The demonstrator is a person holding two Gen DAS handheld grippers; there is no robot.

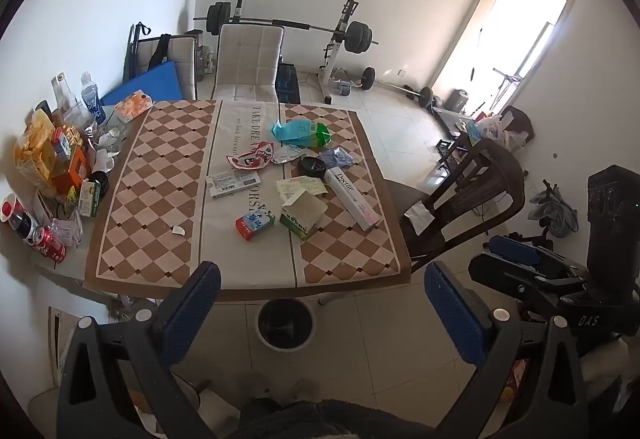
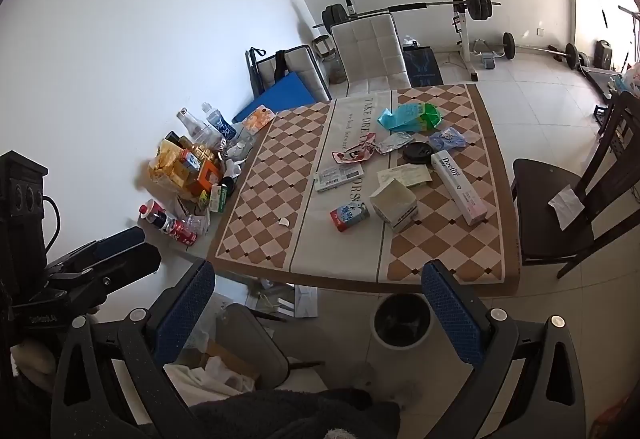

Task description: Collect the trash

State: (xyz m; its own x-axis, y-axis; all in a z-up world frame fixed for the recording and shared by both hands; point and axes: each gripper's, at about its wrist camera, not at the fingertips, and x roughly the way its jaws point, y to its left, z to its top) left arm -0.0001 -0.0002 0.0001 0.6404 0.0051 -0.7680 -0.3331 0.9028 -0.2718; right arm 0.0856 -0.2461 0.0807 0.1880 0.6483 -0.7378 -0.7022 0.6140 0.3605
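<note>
Grippers: left gripper (image 1: 322, 303) and right gripper (image 2: 318, 301) both spread wide, empty, short of table (image 1: 132, 275).
Trash: wrappers, cartons mid-table.
Bin (image 1: 285, 323): floor, under near edge.
Approach: take small carton (image 1: 255, 225) first, nearest bin.

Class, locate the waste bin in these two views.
The waste bin stands on the floor under the table's near edge, low centre in both views.

bin (image 1: 285, 325): far rim tucked under the table edge (image 1: 248, 289), we can't make out its contents
runner print (image 1: 256, 143): letters covered by wrappers
dark chair (image 2: 576, 199): cut off at right edge
left gripper (image 2: 100, 259): partly cropped at left edge
</note>
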